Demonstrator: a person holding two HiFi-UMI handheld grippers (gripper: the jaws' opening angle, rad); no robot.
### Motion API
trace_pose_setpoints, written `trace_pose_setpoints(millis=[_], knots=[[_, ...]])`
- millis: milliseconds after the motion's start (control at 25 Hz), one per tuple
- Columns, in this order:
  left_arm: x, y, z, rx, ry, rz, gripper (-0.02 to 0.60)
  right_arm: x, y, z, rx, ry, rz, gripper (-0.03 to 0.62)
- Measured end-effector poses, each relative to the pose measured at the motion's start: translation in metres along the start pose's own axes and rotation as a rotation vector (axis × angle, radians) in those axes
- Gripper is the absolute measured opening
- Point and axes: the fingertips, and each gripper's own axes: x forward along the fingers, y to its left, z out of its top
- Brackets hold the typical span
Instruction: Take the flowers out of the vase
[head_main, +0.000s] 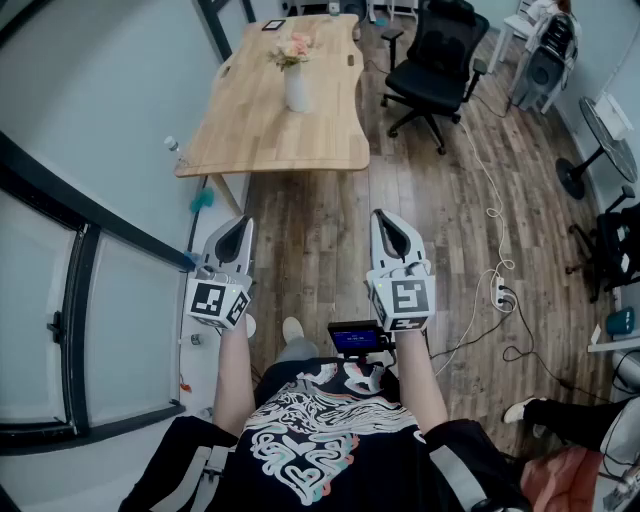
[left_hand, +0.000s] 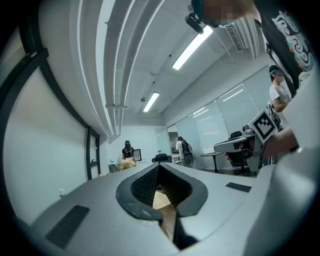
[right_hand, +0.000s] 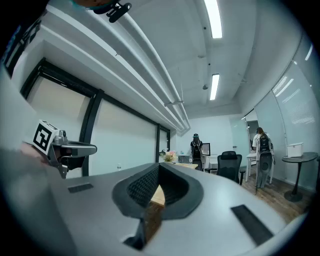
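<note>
Both my tongs are shut tight and hold nothing. My left gripper (head_main: 240, 228) and my right gripper (head_main: 385, 222) point straight ahead, side by side over the brown wood floor (head_main: 320, 230). Each one is smooth and grey, with dark bumpy pads inside, and a cube (head_main: 215, 303) of black-and-white squares sits at the back. The pink flowers (head_main: 291, 49) stand in the tall white vase (head_main: 297, 90) on the light wooden table (head_main: 260, 130) with round corners — well apart from my tongs. A black chair (head_main: 435, 60) on wheels stands near that table.
</note>
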Motion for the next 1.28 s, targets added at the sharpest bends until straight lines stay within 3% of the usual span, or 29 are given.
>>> trace_pose_setpoints(millis=[840, 1280], knots=[[0.085, 0.008, -0.024, -0.032, 0.025, -0.060, 0.003, 0.056, -0.045, -0.018, 0.013, 0.023, 0.014, 0.005], [0.177, 0.090, -0.052, -0.037, 0.031, -0.065, 0.003, 0.174, -0.064, -0.039, 0.024, 0.056, 0.019, 0.005]])
